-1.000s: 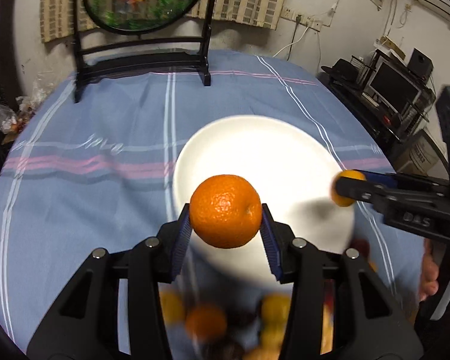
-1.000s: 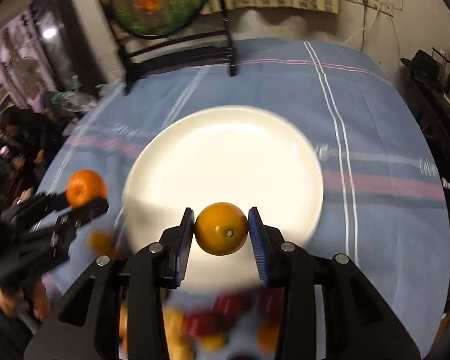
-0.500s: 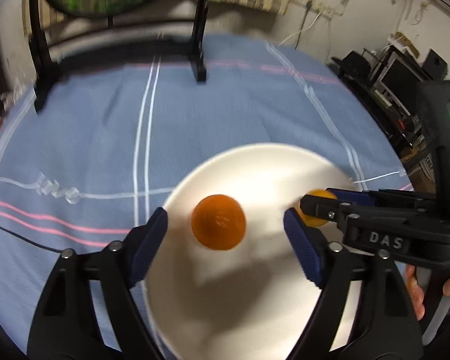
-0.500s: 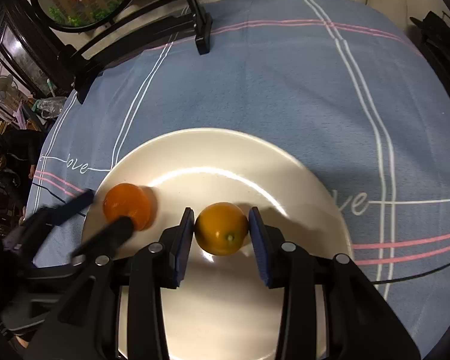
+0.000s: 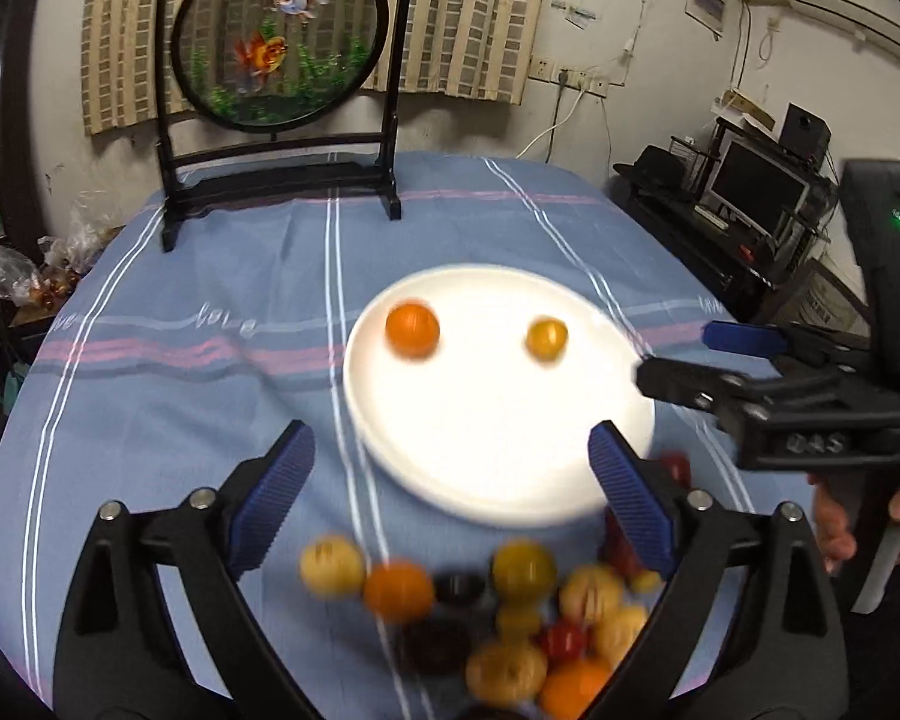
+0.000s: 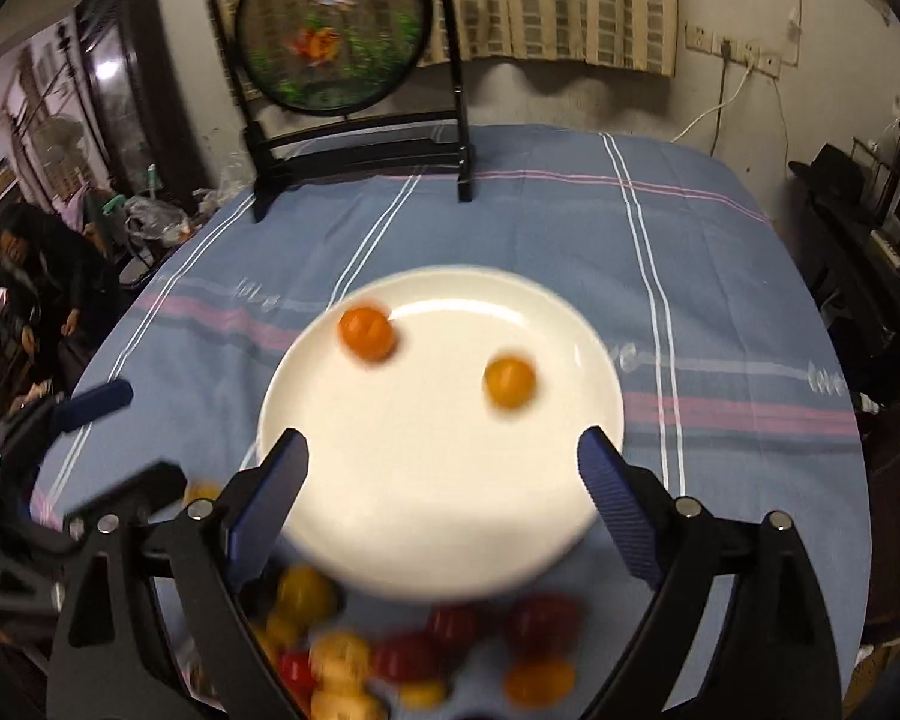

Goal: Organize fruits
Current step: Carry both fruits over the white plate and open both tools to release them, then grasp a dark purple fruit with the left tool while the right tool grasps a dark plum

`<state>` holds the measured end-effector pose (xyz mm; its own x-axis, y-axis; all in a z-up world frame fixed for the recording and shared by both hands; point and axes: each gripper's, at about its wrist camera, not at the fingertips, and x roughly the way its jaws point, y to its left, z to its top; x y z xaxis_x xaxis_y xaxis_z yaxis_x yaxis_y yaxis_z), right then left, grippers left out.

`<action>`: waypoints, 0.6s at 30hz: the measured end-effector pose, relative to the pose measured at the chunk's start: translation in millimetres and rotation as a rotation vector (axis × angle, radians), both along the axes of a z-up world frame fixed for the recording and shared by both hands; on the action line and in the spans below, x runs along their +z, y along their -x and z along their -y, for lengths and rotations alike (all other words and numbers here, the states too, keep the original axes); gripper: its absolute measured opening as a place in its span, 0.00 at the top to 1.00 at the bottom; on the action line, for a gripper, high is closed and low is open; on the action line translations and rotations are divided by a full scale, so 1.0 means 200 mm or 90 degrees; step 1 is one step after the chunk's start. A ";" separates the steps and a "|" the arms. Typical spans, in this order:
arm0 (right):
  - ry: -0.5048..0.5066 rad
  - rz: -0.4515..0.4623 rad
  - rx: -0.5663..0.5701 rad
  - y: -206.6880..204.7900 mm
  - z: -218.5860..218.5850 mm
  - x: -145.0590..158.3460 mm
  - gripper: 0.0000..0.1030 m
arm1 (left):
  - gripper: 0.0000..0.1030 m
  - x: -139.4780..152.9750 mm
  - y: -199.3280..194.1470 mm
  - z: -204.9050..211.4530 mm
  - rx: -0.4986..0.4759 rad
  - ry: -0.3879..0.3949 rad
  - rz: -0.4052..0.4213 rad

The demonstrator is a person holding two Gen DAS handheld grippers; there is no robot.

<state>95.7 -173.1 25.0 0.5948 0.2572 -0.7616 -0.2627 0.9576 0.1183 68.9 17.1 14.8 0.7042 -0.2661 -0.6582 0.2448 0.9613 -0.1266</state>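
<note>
Both fruits are down on the white plate (image 5: 498, 420): the orange (image 5: 412, 328) lies toward its far left, the smaller yellow-orange fruit (image 5: 546, 336) toward its far right, well apart from each other. The left gripper (image 5: 450, 480) and the right gripper (image 6: 441, 480) have just been opening and now stand spread wide with nothing between the blue pads, each hovering above the plate's near rim and tilted downward. The step in hand looks like drawing back for the next pick from the loose pile of fruit (image 5: 510, 618) on the blue tabletop (image 5: 210, 408) just on the near side of the plate. To do it well, clear the rim before dropping, choose a fruit at the pile's edge so neighbours are not scattered, and keep the two grippers on separate sides of the plate. The released fruits look blurred and may be rolling.
</note>
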 end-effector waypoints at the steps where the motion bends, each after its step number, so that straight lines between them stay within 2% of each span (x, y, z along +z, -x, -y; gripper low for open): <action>1: 0.002 0.002 0.004 0.10 0.00 -0.02 0.11 | 0.08 -0.02 0.05 -0.01 0.000 -0.001 0.001; 5: -0.003 0.015 -0.009 0.37 0.03 -0.09 0.11 | 0.08 -0.13 0.27 -0.07 0.014 0.005 -0.004; 9: -0.009 0.018 -0.027 0.55 0.07 -0.15 0.11 | 0.08 -0.23 0.42 -0.11 0.024 -0.002 -0.027; 18: 0.022 -0.011 -0.040 0.70 0.12 -0.31 0.11 | 0.08 -0.35 0.57 -0.08 0.009 -0.025 -0.062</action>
<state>-43.3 -196.3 -36.6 0.5960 0.1926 -0.7795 -0.1996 0.9759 0.0885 -45.8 32.8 -55.4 0.6395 -0.2290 -0.7339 0.2198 0.9692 -0.1110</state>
